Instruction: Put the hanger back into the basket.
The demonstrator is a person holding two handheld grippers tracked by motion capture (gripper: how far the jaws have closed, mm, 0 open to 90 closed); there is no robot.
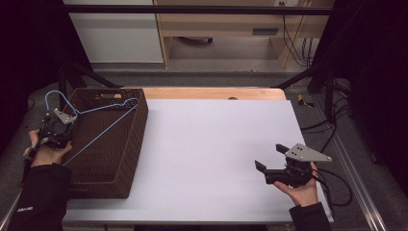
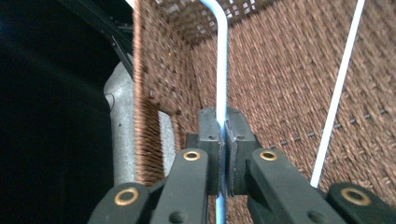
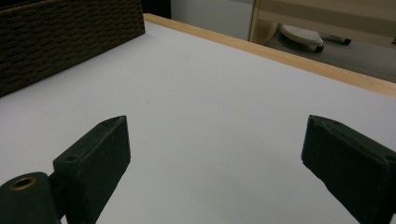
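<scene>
Looking down from the high view, we saw a white table (image 1: 211, 154) with a dark brown woven basket (image 1: 132, 144) standing at its left end. A light blue wire hanger (image 1: 98, 122) lay tilted across the basket, its hook curling out past the basket's far left corner. Our left gripper (image 1: 54, 131) sat just outside the basket's left wall, held in the left hand (image 1: 45, 153), clenched on the hanger's wire near the hook. Well apart from it, near the table's right front, our right gripper (image 1: 270, 159) rested in the right hand (image 1: 300, 190) with its jaws spread wide and nothing between them, a grey three-cornered plate on top. In the left gripper view, the two black jaws pressed together on the blue wire (image 2: 221, 84), which ran straight up between them and bent at the top; the basket's woven inside (image 2: 280, 93) lay behind, and a second thin stretch of the hanger slanted across at the right. In the right gripper view, the jaws stood far apart above bare white table (image 3: 215, 107), with the basket's outer wall (image 3: 65, 37) at the upper left and the table's wooden edge beyond.
</scene>
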